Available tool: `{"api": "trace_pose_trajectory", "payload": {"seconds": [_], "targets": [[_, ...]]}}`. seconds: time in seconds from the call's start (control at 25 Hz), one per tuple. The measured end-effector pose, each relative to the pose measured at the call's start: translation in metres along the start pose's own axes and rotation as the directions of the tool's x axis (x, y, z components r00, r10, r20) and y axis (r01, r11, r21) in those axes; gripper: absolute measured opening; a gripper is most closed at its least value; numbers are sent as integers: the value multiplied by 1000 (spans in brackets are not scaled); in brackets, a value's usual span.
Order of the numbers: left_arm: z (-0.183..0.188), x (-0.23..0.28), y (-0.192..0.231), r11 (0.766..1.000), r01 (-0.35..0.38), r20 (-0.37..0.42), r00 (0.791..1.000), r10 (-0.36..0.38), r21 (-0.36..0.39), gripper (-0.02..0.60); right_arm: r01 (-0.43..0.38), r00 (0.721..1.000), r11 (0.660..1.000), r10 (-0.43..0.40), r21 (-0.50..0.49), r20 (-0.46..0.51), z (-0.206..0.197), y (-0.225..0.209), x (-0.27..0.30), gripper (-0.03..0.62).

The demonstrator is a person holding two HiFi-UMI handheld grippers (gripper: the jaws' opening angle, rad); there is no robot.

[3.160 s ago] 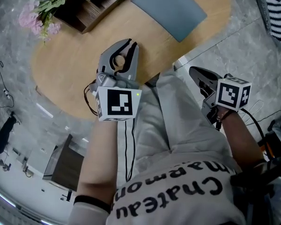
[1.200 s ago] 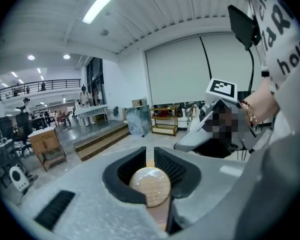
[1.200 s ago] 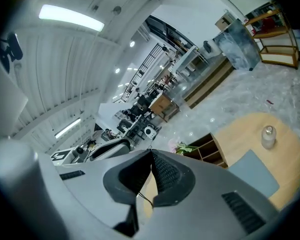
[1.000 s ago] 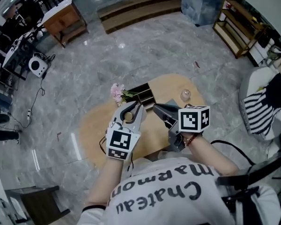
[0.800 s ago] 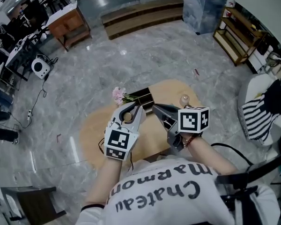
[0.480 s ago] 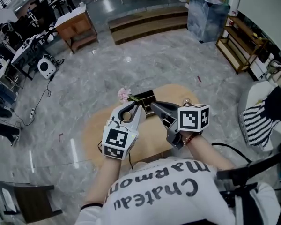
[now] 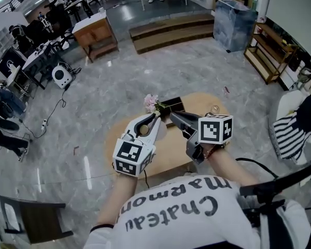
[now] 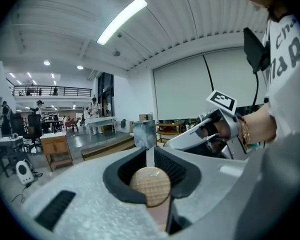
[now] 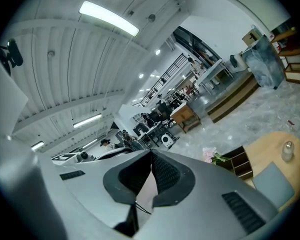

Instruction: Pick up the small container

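Note:
My left gripper (image 7: 156, 116) is held up over the table, shut on a small container with a round wooden lid (image 7: 143, 130). In the left gripper view the lid (image 8: 150, 185) sits in the hollow behind the nearly meeting jaw tips of the left gripper (image 8: 150, 151). Beside it on the right, my right gripper (image 7: 172, 114) is shut with nothing between its jaws; its tips meet in the right gripper view (image 9: 151, 154). Both grippers hang well above the oval wooden table (image 7: 168, 152).
On the table stand a small glass jar (image 7: 214, 109), pink flowers (image 7: 151, 101) and a dark wooden organiser (image 7: 172, 104). A grey mat (image 9: 273, 183) lies near the jar (image 9: 288, 150). Marble floor surrounds the table; shelves (image 7: 267, 56) and a striped cloth (image 7: 287, 134) are at the right.
The table has dropped far below compared with the oldest frame. Over the last second the view tilted up a little; both grippers keep their pose, the left still holding the container.

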State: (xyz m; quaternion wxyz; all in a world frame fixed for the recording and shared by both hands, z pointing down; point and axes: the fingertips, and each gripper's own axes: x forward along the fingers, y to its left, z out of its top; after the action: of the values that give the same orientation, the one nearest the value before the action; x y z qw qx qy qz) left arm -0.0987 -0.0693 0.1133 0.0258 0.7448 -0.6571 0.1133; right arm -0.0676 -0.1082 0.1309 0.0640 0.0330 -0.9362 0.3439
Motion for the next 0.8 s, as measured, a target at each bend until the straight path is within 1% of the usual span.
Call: {"api": "trace_pose_trajectory", "payload": {"seconds": [0.24,0.36,0.56,0.68,0.8], "targets": [[-10,-52,-2,1000,5,-6,1000,-5,1,58,11,1000,1000,-12,21,12,-36,38,0,12],[-15,-72,-8,1000,7,-4,1000,-7,-11,58,34,999,999,-35,23,18,-52,48,-5,12],[-28,-102,-23,999,17,-9,1000,-17,-33,58,71,997,996,-71,52,15,-79,60,-16,12],[-36,-120,-29,999,19,-16,1000,-20,-45,58,63,998,998,-63,31,-6,-95,72,-19,12],[-45,-131,-37,998,22,-26,999,-24,-57,58,99,995,995,-100,-22,-26,-111,77,-25,12]]}}
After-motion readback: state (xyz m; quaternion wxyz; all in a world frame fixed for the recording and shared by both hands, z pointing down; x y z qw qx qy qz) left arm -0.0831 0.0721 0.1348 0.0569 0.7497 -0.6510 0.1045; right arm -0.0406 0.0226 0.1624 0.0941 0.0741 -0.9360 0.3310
